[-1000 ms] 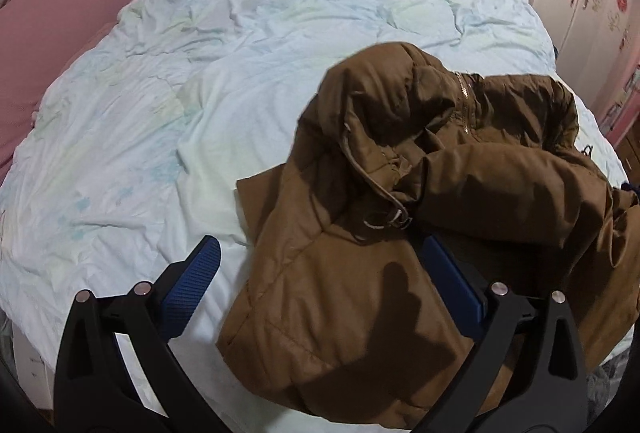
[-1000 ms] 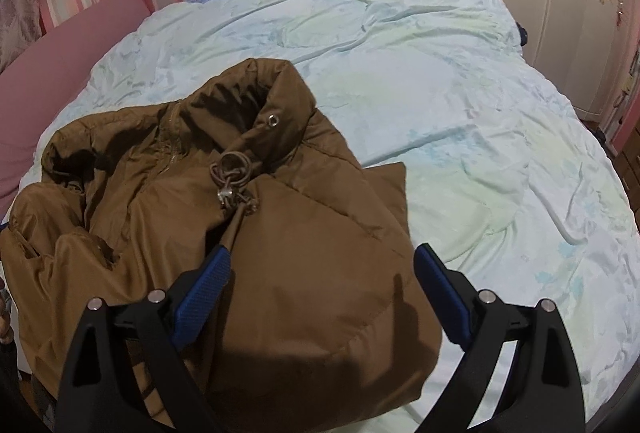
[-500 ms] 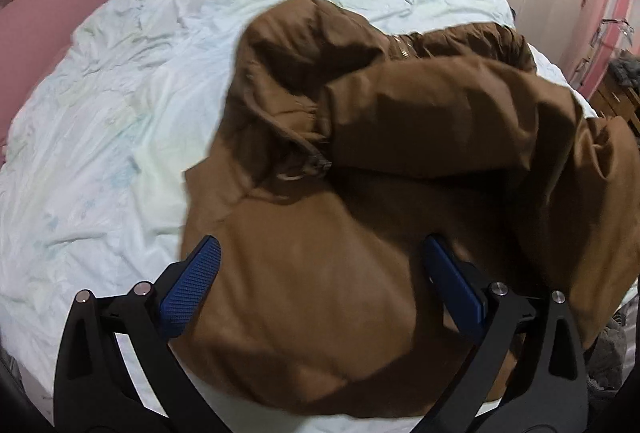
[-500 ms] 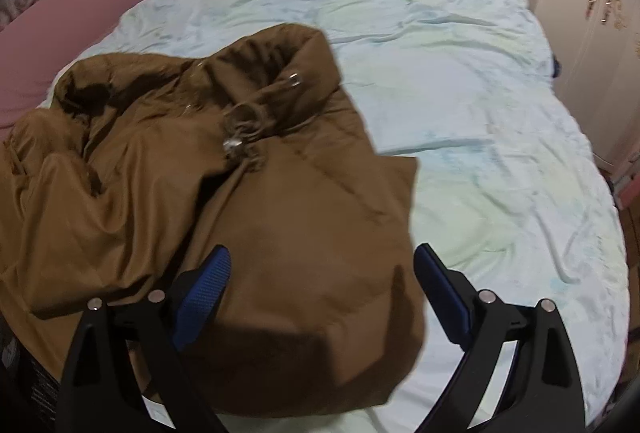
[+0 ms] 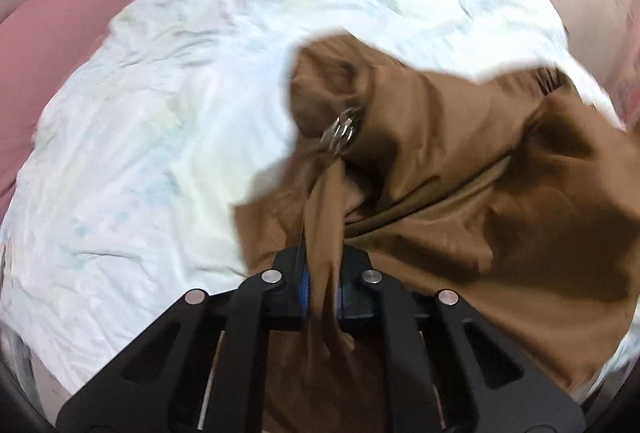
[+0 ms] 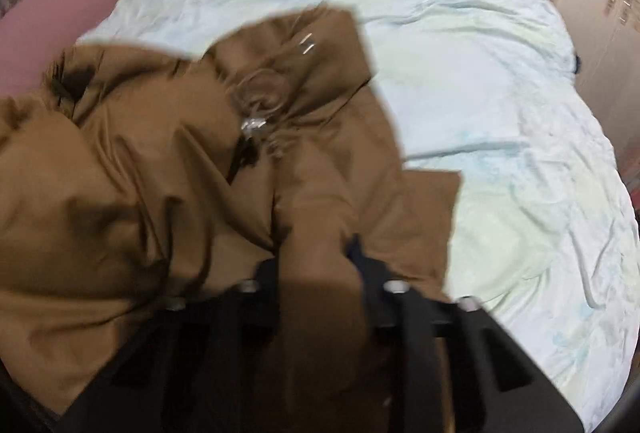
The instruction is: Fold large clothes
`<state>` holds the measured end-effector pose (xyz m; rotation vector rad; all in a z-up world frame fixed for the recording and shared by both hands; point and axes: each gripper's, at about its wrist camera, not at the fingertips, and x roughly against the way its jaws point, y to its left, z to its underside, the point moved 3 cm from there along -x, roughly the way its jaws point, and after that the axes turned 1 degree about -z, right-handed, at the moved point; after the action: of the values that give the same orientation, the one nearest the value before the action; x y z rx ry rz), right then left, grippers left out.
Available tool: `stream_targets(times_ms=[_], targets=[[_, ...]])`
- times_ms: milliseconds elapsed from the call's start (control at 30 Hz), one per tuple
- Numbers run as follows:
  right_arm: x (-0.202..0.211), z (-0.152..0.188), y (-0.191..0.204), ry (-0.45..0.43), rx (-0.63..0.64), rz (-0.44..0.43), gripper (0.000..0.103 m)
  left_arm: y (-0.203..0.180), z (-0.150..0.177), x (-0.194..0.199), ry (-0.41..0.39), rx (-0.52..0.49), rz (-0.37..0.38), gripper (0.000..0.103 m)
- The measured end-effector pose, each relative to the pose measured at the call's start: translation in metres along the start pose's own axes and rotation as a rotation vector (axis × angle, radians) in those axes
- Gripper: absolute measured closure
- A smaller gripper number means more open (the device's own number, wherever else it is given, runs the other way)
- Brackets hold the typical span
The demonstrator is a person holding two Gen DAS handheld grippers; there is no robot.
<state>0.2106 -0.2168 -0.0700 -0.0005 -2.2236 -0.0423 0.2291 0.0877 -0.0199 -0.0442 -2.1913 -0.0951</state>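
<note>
Both left gripper (image 5: 322, 293) and right gripper (image 6: 316, 273) clamp bunched fabric of brown jacket (image 5: 460, 193) at the bed's (image 5: 140, 153) near edge; thin pinches may slip when lifted.

Both grippers were clamped on the brown jacket (image 5: 460, 193): the left gripper (image 5: 322, 293) pinched a bunched fold, the right gripper (image 6: 318, 273) another, jaws nearly closed.

Crumpled brown jacket (image 5: 460, 193) on bed

Smooth brown cloth jacket (image 5: 460, 161), shiny metal ring (image 5: 342, 129), crinkled pale bedsheet (image 5: 152, 121)
</note>
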Motion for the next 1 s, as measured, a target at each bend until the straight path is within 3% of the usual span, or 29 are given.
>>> stream_targets(times_ms=[67,133,233,267,367,400,433,467,500,567,700,867,1000], targets=[[0.013,-0.014,-0.020,-0.060,-0.097,0.015,0.088,0.026,-0.007,-0.009,0.017,0.089,-0.012,0.091],[0.013,-0.025,-0.050,-0.083,-0.257,-0.001,0.088,0.045,-0.002,-0.034,0.081,0.191,0.060,0.086],[-0.023,-0.015,-0.086,-0.005,-0.494,-0.123,0.086,0.035,0.012,-0.048,0.118,0.180,0.043,0.085],[-0.036,-0.007,-0.087,0.033,-0.520,-0.136,0.084,0.031,0.013,-0.046,0.111,0.160,0.021,0.085],[-0.039,0.003,-0.078,0.051,-0.470,-0.094,0.080,0.021,0.013,-0.038,0.095,0.123,-0.019,0.074],[-0.035,0.002,-0.077,0.046,-0.454,-0.078,0.075,0.015,0.010,-0.037,0.094,0.121,-0.028,0.068],[-0.029,0.001,-0.076,0.043,-0.430,-0.055,0.070,0.014,0.010,-0.033,0.087,0.117,-0.044,0.054],[-0.025,0.001,-0.075,0.045,-0.419,-0.037,0.058,0.015,0.011,-0.029,0.075,0.117,-0.049,0.042],[-0.019,0.002,-0.077,0.039,-0.411,-0.031,0.049,0.014,0.012,-0.023,0.058,0.119,-0.045,0.038],[-0.007,0.000,-0.079,0.019,-0.387,-0.030,0.045,0.013,0.017,-0.013,0.040,0.120,-0.041,0.029],[0.022,0.009,-0.077,-0.026,-0.344,-0.036,0.031,0.008,0.023,0.005,0.002,0.104,-0.050,0.022],[0.032,0.013,-0.070,-0.047,-0.340,-0.015,0.031,-0.014,0.019,0.019,-0.029,0.097,-0.024,0.009],[0.029,0.015,-0.042,-0.048,-0.292,-0.010,0.021,-0.037,0.008,0.013,-0.028,0.049,-0.015,0.006]])
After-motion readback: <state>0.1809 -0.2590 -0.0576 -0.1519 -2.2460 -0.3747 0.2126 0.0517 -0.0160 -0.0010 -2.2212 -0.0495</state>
